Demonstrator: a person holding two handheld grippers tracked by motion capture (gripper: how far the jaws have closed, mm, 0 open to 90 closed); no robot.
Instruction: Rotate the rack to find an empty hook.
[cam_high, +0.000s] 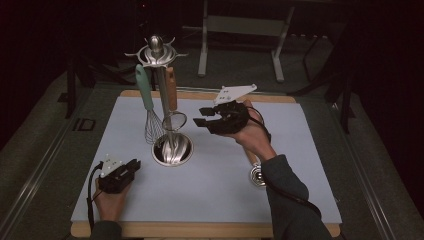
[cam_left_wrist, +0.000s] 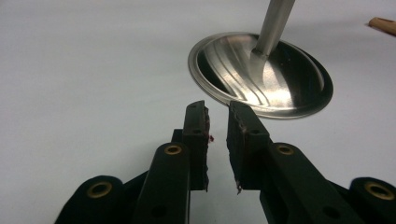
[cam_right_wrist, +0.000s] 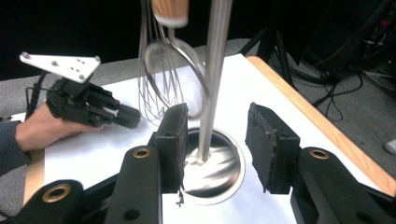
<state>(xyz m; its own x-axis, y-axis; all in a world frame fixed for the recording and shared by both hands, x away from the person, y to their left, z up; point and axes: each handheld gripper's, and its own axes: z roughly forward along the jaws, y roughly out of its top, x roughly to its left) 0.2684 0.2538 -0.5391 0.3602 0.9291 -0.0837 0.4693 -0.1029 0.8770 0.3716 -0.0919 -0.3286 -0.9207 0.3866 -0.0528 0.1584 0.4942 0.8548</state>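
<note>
A steel utensil stand (cam_high: 161, 95) rises from a round dished base (cam_high: 172, 149) on the pale mat. On its top hooks hang a whisk with a teal handle (cam_high: 143, 87) and a wooden-handled tool (cam_high: 171, 89) ending in a wire ring. My right gripper (cam_high: 205, 116) hovers just right of the stand, open and empty; in its own view the jaws (cam_right_wrist: 218, 112) frame the pole (cam_right_wrist: 215, 70) farther off. My left gripper (cam_high: 135, 165) rests low on the mat, pointing at the base (cam_left_wrist: 224, 56). Its jaws (cam_left_wrist: 217, 107) stand a narrow gap apart with nothing between them.
The mat (cam_high: 225, 185) lies on a wooden board (cam_high: 200, 230). A steel-headed utensil (cam_high: 257, 176) with a wooden handle lies under the right forearm. Dark floor and a grey frame (cam_high: 240, 25) lie beyond the table's far edge.
</note>
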